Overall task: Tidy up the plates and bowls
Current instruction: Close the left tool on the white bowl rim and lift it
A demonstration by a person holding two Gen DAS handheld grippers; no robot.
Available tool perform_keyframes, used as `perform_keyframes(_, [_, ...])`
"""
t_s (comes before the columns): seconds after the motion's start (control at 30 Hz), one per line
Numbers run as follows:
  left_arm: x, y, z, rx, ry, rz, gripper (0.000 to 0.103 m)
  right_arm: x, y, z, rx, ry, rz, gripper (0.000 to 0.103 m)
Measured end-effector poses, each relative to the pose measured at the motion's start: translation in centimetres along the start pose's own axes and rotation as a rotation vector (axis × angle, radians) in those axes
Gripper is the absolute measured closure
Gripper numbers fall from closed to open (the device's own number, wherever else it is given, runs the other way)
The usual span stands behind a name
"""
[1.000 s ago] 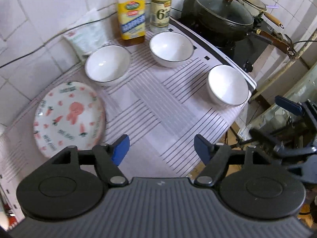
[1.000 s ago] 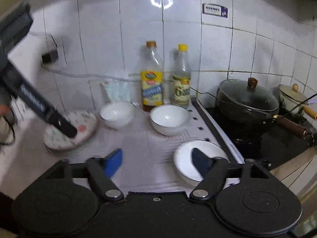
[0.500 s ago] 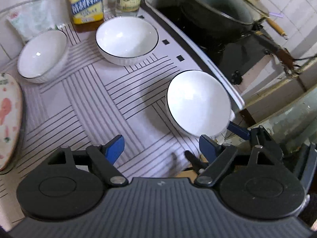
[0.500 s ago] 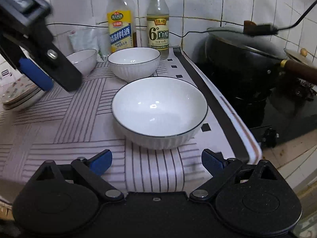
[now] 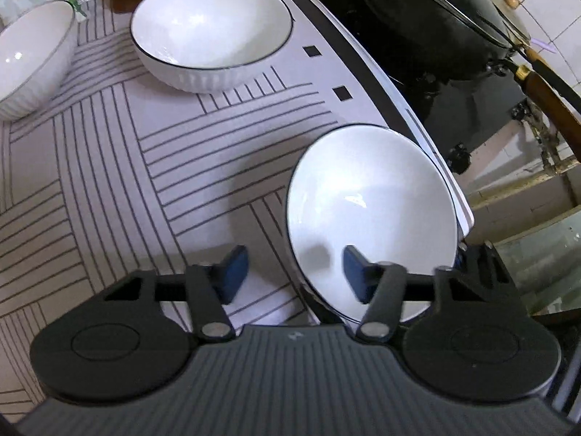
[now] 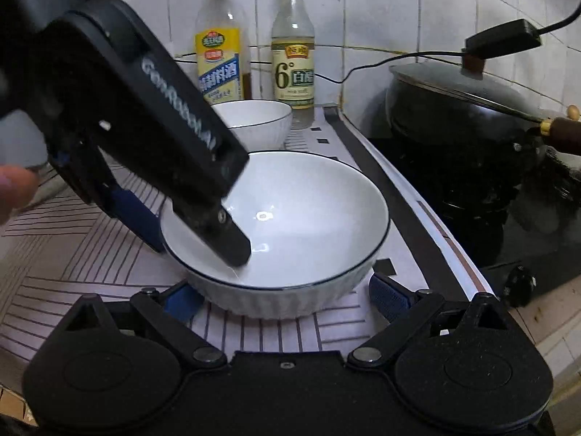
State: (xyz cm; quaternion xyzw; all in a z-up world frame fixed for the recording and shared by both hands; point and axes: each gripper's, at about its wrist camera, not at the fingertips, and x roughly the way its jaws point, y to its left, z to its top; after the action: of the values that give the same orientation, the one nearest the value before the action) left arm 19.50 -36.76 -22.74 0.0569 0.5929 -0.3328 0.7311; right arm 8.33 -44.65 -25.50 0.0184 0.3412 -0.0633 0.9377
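Note:
A white bowl with a dark rim sits at the mat's near right corner. My left gripper is open and straddles its left rim, one blue finger inside the bowl, the other outside on the mat. In the right wrist view the left gripper's body reaches down into the bowl. My right gripper is open, a blue finger on either side of the bowl's base. A second white bowl stands farther back. A third bowl is at the far left.
A striped mat covers the counter. Two bottles stand against the tiled wall behind the bowls. A black lidded pot sits on the dark stove to the right, its wooden handle sticking out.
Both grippers have closed in on the near right bowl. The left gripper moved right and down over its rim; the right gripper's fingers now flank its base. The patterned plate has left view.

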Motion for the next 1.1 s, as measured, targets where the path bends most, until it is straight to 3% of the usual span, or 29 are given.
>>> perform_keyframes(0.03, [0.1, 0.1, 0.0, 0.003, 0.015, -0.012, 0.074, 0.1, 0.1, 0.1, -0.011, -0.009, 0.001, 0.006])
perform_keyframes(0.13, [0.1, 0.1, -0.1, 0.016, 0.02, -0.034, 0.083, 0.2, 0.7, 0.2, -0.045, -0.027, 0.005, 0.009])
perform_keyframes(0.27, [-0.2, -0.1, -0.3, 0.052, 0.002, -0.005, 0.083, 0.3, 1.0, 0.3, -0.033, -0.024, 0.014, 0.009])
perform_keyframes(0.63, [-2.8, 2.9, -1.0, -0.021, 0.002, 0.0, 0.083, -0.6, 3.7, 1.6, -0.101, -0.034, 0.058, 0.009])
perform_keyframes(0.93, [-7.6, 7.7, -3.4, -0.114, -0.085, -0.006, 0.083, -1.3, 8.1, 3.4, -0.208, -0.099, 0.177, 0.009])
perform_keyframes(1.1, [-9.0, 10.1, -5.0, -0.171, -0.107, 0.035, 0.083, -0.7, 10.9, 4.0, -0.31, -0.107, 0.253, 0.009])
